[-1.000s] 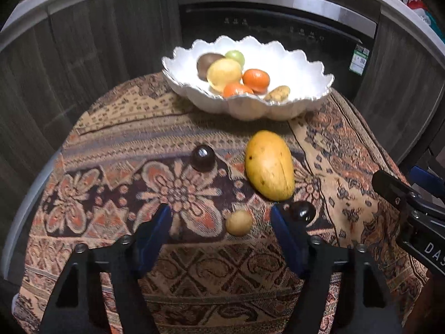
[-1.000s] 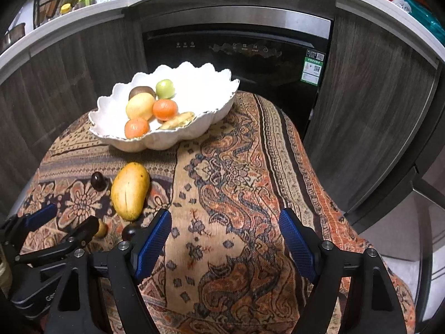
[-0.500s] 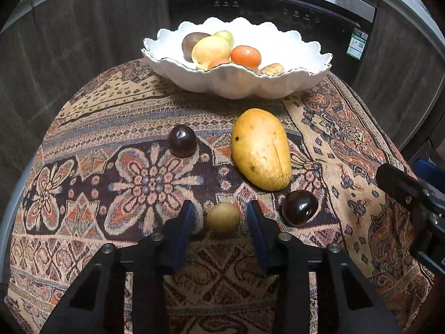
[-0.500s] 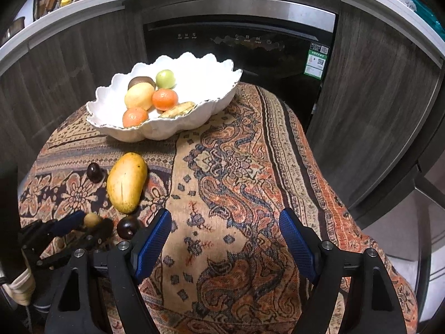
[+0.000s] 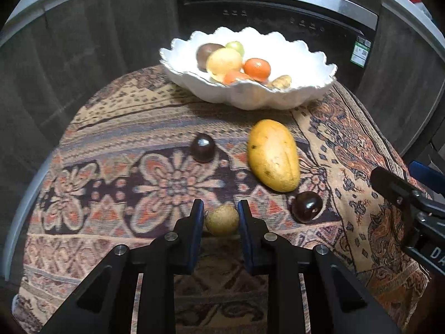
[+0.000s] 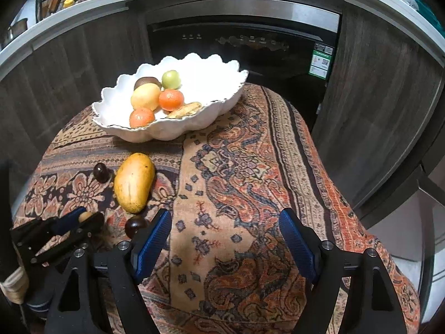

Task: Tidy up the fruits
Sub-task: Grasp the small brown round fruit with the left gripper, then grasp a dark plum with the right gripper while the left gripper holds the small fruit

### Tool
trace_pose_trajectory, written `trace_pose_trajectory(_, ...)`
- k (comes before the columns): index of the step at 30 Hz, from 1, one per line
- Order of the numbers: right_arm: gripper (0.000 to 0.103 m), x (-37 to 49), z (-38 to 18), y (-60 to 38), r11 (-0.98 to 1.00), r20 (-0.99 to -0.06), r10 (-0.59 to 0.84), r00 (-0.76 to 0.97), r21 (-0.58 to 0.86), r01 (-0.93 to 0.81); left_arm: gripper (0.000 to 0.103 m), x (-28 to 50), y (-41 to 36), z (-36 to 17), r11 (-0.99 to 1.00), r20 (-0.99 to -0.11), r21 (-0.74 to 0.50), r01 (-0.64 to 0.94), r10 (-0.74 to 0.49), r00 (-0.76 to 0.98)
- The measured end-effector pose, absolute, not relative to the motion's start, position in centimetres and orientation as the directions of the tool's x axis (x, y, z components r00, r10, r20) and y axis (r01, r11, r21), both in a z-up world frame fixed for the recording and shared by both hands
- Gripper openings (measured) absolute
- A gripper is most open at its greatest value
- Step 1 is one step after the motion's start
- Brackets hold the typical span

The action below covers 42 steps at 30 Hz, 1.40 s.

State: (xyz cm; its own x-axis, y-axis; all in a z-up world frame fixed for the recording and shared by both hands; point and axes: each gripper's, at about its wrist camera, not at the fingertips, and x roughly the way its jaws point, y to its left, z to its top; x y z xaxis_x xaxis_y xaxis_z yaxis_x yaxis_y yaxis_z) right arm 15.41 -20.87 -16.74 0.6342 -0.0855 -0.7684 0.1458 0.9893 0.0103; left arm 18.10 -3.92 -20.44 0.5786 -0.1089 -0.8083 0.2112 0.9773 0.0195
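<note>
My left gripper [image 5: 221, 208] is shut on a small tan round fruit [image 5: 222, 220], which also shows in the right wrist view [image 6: 85, 216], low over the patterned cloth. A yellow mango [image 5: 274, 156] lies ahead to the right, with one dark round fruit [image 5: 203, 148] to its left and another [image 5: 306, 206] near its front end. A white scalloped bowl [image 5: 311, 64] at the back holds several fruits. My right gripper [image 6: 224, 232] is open and empty over the cloth, right of the mango [image 6: 134, 186].
The table carries a patterned cloth [image 6: 250, 172] that drops off at the right and front edges. Dark wood cabinets and a black built-in appliance [image 6: 250, 41] stand behind. My right gripper's body [image 5: 408, 203] shows at the right in the left wrist view.
My left gripper closed from wide open onto the small tan fruit and has lifted slightly. The right gripper stayed open and almost still.
</note>
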Motion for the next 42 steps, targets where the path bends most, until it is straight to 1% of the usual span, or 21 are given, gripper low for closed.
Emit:
trace_pose_trajectory(6, 0.08, 16.0, -16.8, -18.5, 0.997, -0.761, -0.033, 0.648, 0.019, 0.073, 0.025, 17.2, -1.4, -19.3, 0.987, -0.797, 0.037, 0.157, -0.066, 0.6)
trace_pose_trajectory(15, 0.08, 16.4, -18.1, -15.2, 1.0, -0.784, -0.018, 0.621, -0.023, 0.0, 0.025, 16.2, 2.2, -19.6, 0.996, -0.81, 0.039, 0.078, -0.014, 0.587)
trace_pose_trajectory(23, 0.078, 16.8, -19.1, -13.9, 0.998, -0.802, -0.015, 0.598, -0.045, -0.036, 0.025, 15.9, 3.2, -20.0, 0.998, -0.821, 0.027, 0.05, -0.007, 0.571)
trace_pose_trajectory(28, 0.058, 17.5, -20.4, -13.5, 0.998, -0.825, -0.005, 0.565, -0.041, -0.051, 0.025, 15.9, 3.4, -20.0, 0.999, -0.822, 0.022, 0.045, -0.008, 0.57)
trace_pose_trajectory(29, 0.056, 17.5, -20.6, -13.4, 0.998, -0.828, -0.007, 0.561, -0.044, -0.051, 0.025, 15.9, 3.4, -20.0, 0.999, -0.822, 0.021, 0.043, -0.008, 0.569)
trace_pose_trajectory(31, 0.046, 17.7, -21.1, -13.3, 0.998, -0.834, -0.008, 0.551, -0.044, -0.053, 0.025, 15.9, 3.4, -20.1, 0.999, -0.823, 0.021, 0.042, -0.007, 0.568)
trace_pose_trajectory(33, 0.04, 17.8, -21.3, -13.3, 0.998, -0.837, 0.005, 0.547, -0.032, -0.057, 0.025, 15.9, 3.3, -20.1, 0.999, -0.825, 0.021, 0.043, -0.007, 0.566)
trace_pose_trajectory(36, 0.035, 17.7, -21.3, -13.1, 0.997, -0.832, 0.011, 0.554, -0.034, -0.07, 0.025, 16.0, 3.3, -20.1, 0.999, -0.825, 0.023, 0.042, -0.005, 0.565)
trace_pose_trajectory(37, 0.031, 17.7, -21.3, -13.0, 0.997, -0.831, 0.017, 0.556, -0.031, -0.076, 0.025, 15.9, 3.4, -20.2, 0.999, -0.825, 0.024, 0.04, -0.003, 0.565)
trace_pose_trajectory(38, 0.029, 17.7, -21.3, -13.0, 0.996, -0.83, 0.02, 0.558, -0.03, -0.08, 0.025, 15.9, 3.4, -20.2, 0.999, -0.825, 0.024, 0.04, -0.003, 0.565)
trace_pose_trajectory(42, 0.029, 17.6, -21.2, -13.1, 0.997, -0.828, 0.018, 0.56, -0.03, -0.077, 0.025, 15.9, 3.4, -20.2, 0.999, -0.827, 0.024, 0.043, -0.004, 0.563)
